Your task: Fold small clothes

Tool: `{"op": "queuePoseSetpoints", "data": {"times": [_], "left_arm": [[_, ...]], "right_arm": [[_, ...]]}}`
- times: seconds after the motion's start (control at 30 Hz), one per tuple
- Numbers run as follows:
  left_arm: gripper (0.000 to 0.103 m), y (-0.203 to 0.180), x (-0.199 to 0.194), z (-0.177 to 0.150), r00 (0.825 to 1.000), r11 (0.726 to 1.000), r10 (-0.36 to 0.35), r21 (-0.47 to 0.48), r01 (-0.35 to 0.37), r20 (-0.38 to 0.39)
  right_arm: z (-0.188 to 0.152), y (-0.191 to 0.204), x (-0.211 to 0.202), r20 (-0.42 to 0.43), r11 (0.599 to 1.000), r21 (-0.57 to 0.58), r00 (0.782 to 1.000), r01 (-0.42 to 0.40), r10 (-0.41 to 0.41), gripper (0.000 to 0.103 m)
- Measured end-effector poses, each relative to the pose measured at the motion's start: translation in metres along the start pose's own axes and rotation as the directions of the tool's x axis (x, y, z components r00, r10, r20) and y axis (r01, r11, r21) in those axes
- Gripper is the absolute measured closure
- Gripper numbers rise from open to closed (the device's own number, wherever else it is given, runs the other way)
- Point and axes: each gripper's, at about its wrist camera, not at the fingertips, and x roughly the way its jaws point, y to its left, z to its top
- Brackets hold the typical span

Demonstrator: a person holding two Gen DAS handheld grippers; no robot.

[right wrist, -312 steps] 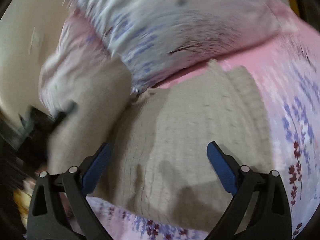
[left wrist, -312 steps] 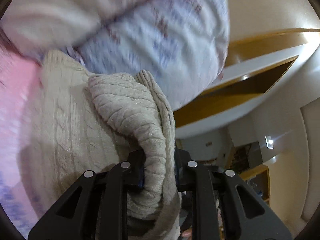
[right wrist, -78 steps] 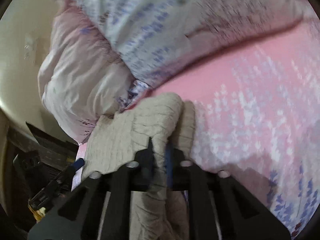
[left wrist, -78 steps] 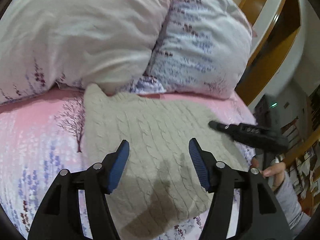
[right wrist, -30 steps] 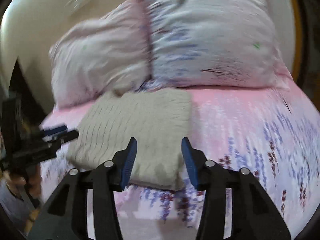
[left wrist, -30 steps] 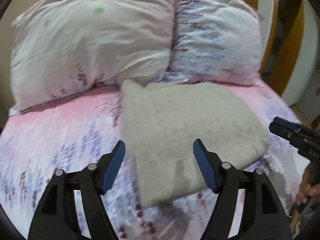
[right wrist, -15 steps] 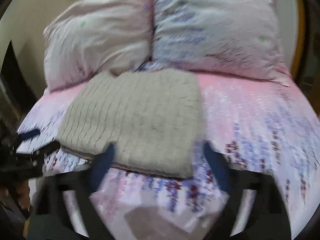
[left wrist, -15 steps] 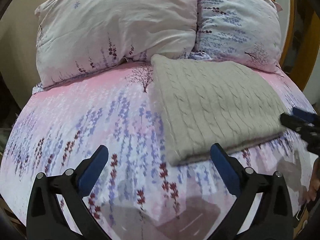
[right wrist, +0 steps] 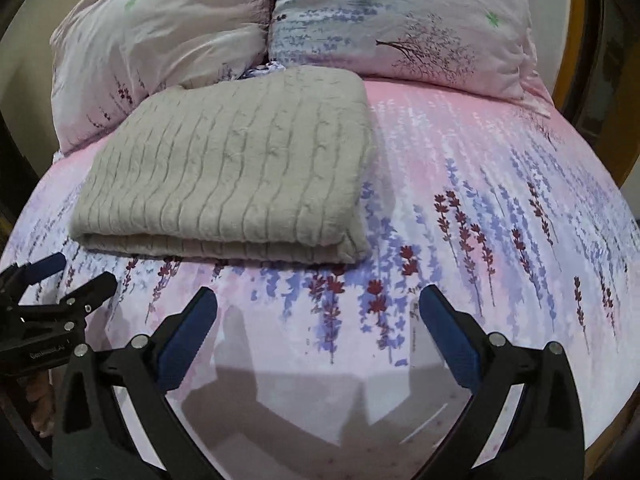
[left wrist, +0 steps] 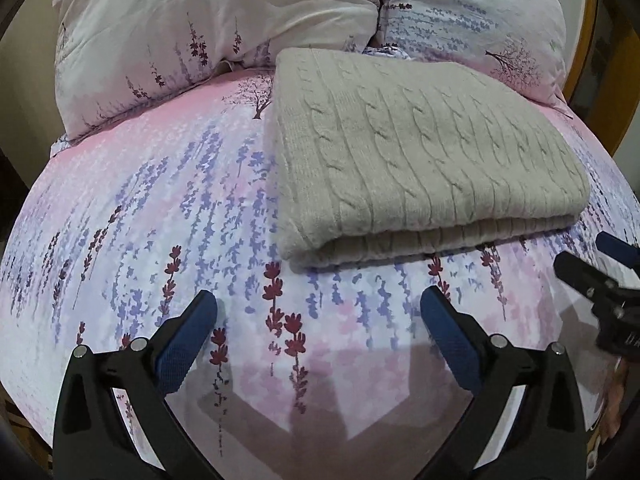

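Observation:
A beige cable-knit sweater [left wrist: 420, 148] lies folded into a thick rectangle on the pink floral bedsheet [left wrist: 152, 216], just below the pillows. It also shows in the right wrist view [right wrist: 236, 164]. My left gripper [left wrist: 318, 308] is open and empty, held back above the sheet near the bed's front edge. My right gripper [right wrist: 318, 306] is open and empty too, also back from the sweater. The right gripper shows at the right edge of the left wrist view [left wrist: 592, 268], and the left gripper at the left edge of the right wrist view [right wrist: 60, 280].
Two floral pillows [left wrist: 208, 20] [left wrist: 480, 12] lean at the head of the bed behind the sweater. A wooden bed frame [right wrist: 576, 40] curves along the right side. The sheet [right wrist: 500, 216] stretches to the right of the sweater.
Both grippers have let go of the sweater and pulled back toward the foot of the bed. Their jaws have opened wide. The sweater stays folded in place.

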Motion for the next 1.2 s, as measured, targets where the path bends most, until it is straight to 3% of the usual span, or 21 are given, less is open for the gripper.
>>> {"op": "queuePoseSetpoints", "data": {"times": [0.4, 0.57, 1.2], "left_arm": [[0.001, 0.002, 0.007, 0.008, 1.000, 1.000, -0.020, -0.002, 0.020, -0.019], [0.001, 0.003, 0.006, 0.005, 0.999, 1.000, -0.030, 0.011, 0.029, 0.019], [0.001, 0.004, 0.005, 0.004, 0.999, 1.000, -0.027, 0.009, 0.027, 0.023]], "right_arm": [[-0.001, 0.012, 0.009, -0.017, 1.000, -0.016, 1.000, 0.013, -0.013, 0.002], [-0.003, 0.017, 0.011, -0.012, 0.999, -0.032, 0.999, 0.035, -0.035, 0.002], [-0.003, 0.016, 0.011, -0.009, 0.999, -0.033, 0.999, 0.037, -0.037, 0.002]]}}
